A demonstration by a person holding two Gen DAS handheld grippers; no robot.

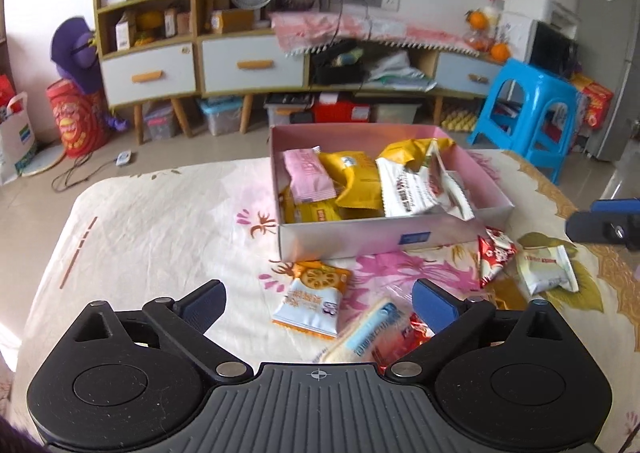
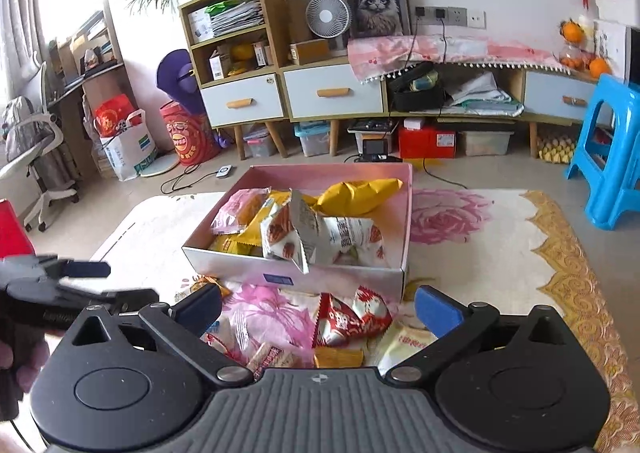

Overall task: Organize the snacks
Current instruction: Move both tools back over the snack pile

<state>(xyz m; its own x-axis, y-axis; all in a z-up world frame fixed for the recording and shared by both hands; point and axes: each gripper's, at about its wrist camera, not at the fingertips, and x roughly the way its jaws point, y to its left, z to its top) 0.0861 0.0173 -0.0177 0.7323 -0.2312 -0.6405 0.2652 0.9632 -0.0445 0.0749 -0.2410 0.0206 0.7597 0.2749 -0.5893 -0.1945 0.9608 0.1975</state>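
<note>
My pink box (image 1: 360, 239) sits open on the flowery cloth, stuffed with yellow, pink and white snack packets (image 1: 362, 181) piled at angles. Loose ones lie just in front: an orange-and-white packet (image 1: 310, 299), a red one (image 1: 494, 259), a white one (image 1: 546, 269), maybe more underneath

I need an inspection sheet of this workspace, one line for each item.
Surface: floral tablecloth covers the table.
Job's things: pink box open and holding packets; loose snack packets lie before it, among them an orange-and-white packet and a red packet.
Clutter: nothing seen apart from the snacks.
Grippers: left gripper and right gripper open, both empty.
Cables: black cable on the floor.
Surroundings: blue stool, cabinet, fan.
</note>
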